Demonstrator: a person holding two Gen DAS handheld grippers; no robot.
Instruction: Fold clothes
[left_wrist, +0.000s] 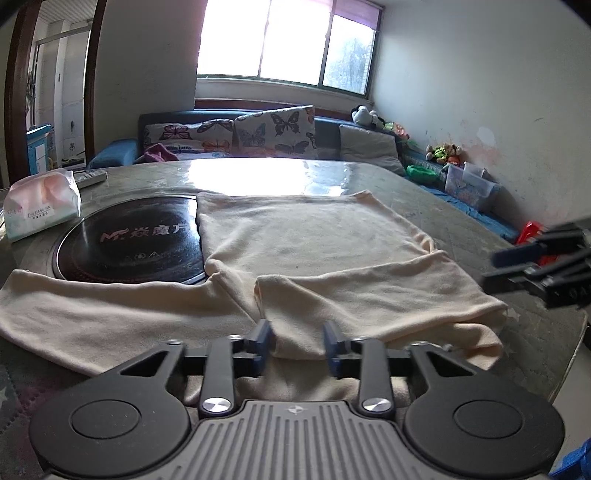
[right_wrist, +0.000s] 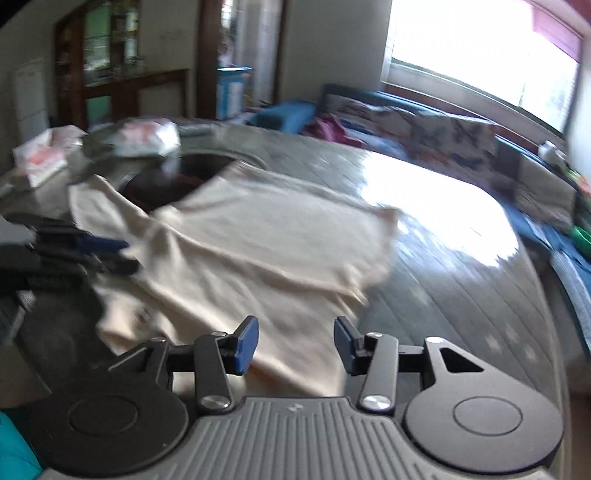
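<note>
In the left wrist view the garment (left_wrist: 295, 258) lies on the tabletop (left_wrist: 480, 206) at frame centre, overlapping the round cooktop (left_wrist: 129, 240) at left, a tissue pack (left_wrist: 40, 206) at far left, a sofa (left_wrist: 258, 136) behind, the left tool (left_wrist: 297, 345) at bottom.

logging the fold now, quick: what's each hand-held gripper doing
Left hand-held gripper: jaws around a fold of the cream garment; grip cannot be told.
Right hand-held gripper: open, empty, above the garment's edge.
</note>
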